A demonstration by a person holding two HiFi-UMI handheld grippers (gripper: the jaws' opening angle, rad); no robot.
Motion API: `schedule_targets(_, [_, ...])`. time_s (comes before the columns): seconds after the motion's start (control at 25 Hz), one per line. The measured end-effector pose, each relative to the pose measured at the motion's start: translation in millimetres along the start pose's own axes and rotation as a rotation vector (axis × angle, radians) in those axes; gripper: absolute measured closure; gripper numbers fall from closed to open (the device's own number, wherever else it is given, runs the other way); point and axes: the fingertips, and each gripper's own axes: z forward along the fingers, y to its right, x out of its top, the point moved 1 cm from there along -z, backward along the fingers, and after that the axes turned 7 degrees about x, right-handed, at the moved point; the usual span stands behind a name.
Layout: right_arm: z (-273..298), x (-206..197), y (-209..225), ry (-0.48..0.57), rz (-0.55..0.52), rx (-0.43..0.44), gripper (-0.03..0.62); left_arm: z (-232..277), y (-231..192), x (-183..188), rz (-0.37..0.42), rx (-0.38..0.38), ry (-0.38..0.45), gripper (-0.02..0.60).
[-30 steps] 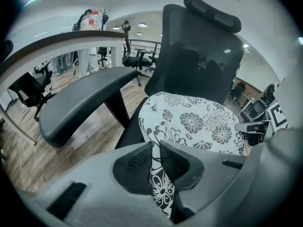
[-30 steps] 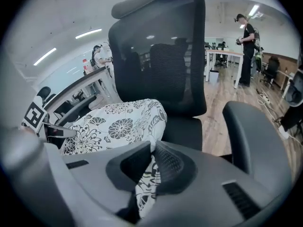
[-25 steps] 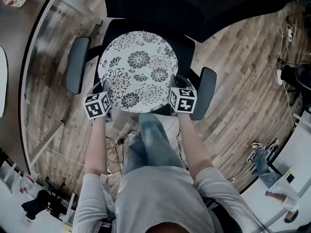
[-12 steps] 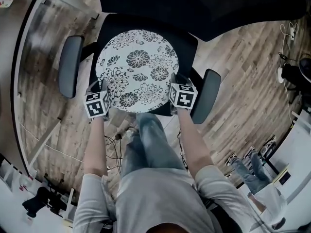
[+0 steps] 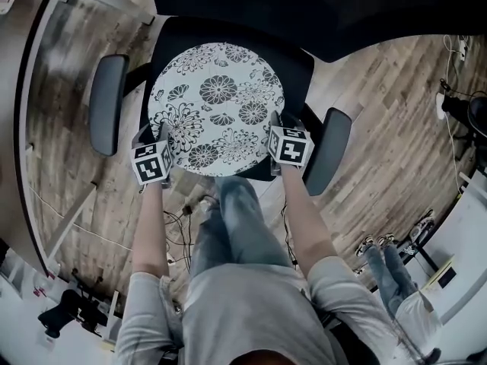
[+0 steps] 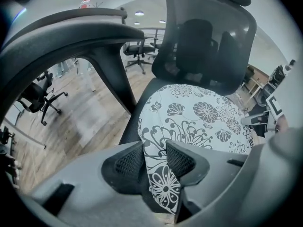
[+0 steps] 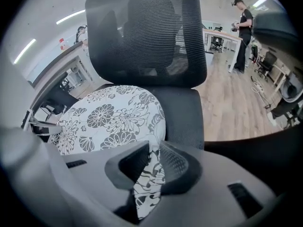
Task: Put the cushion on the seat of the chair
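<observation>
A round white cushion (image 5: 217,105) with a dark flower print lies on the black seat (image 5: 295,61) of the office chair. My left gripper (image 5: 162,138) is at its near left edge. In the left gripper view the cushion's rim (image 6: 163,183) hangs between the pads, and the jaws of this gripper (image 6: 155,159) are opening, standing apart around the fabric. My right gripper (image 5: 275,122) is at the near right edge. In the right gripper view it (image 7: 154,161) pinches the cushion's rim (image 7: 147,188) between its pads.
The chair's grey armrests (image 5: 106,105) (image 5: 327,149) flank the cushion. Its mesh backrest (image 7: 147,32) rises behind. Cables (image 5: 186,215) lie on the wood floor under the seat. A curved desk edge (image 5: 30,128) runs at left. Another person (image 7: 244,27) stands far right.
Both grippers and the cushion have sunk a little onto the seat. The person at the lower right has shifted.
</observation>
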Motion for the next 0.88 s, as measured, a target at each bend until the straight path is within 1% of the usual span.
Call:
schedule_targets(0.12, [0.2,-1.1,3.6,-0.003,0.024,-0.005,0.526,-3.9,0.2,1.4,0.032,0.006,0.009,0.435])
schedule_targets(0.24, [-4.8,2.8,6.7,0.028,0.053,-0.016,0.499,-8.3,-1.0,5.6,0.040,0.009,0.031,0.417])
schedule_targets(0.4, [-23.0,18.7,2.4,0.134,0.058,-0.050,0.497,-18.8,-7.1,15.7,0.035,0.032,0.073,0.416])
schedule_targets(0.48, [-34.4,27.0,-7.6,0.193,0.054,-0.039,0.497,-28.6,-7.5,23.0,0.033,0.038,0.115,0.419])
schedule_targets(0.52, [-39.8,30.0,-14.5,0.217,0.052,-0.024,0.507,-34.2,-6.6,26.8,0.035,0.038,0.138,0.438])
schedule_targets(0.56, [-45.3,32.3,-21.7,0.239,0.047,-0.009,0.542,-39.9,-5.1,30.4,0.039,0.037,0.160,0.472])
schedule_targets(0.6, [-50.8,34.0,-29.0,0.256,0.038,0.005,0.562,-45.8,-3.2,33.6,0.044,0.034,0.180,0.526])
schedule_targets(0.64, [-56.4,35.1,-36.3,0.271,0.026,0.018,0.568,-51.7,-0.7,36.4,0.052,0.027,0.199,0.555])
schedule_targets(0.76, [-74.5,36.2,-56.2,0.307,-0.013,0.044,0.574,-70.2,7.6,41.8,0.075,-0.014,0.255,0.569])
schedule_targets(0.88, [-93.3,36.6,-70.1,0.350,-0.030,0.058,0.575,-88.6,12.6,43.3,0.086,-0.048,0.295,0.571])
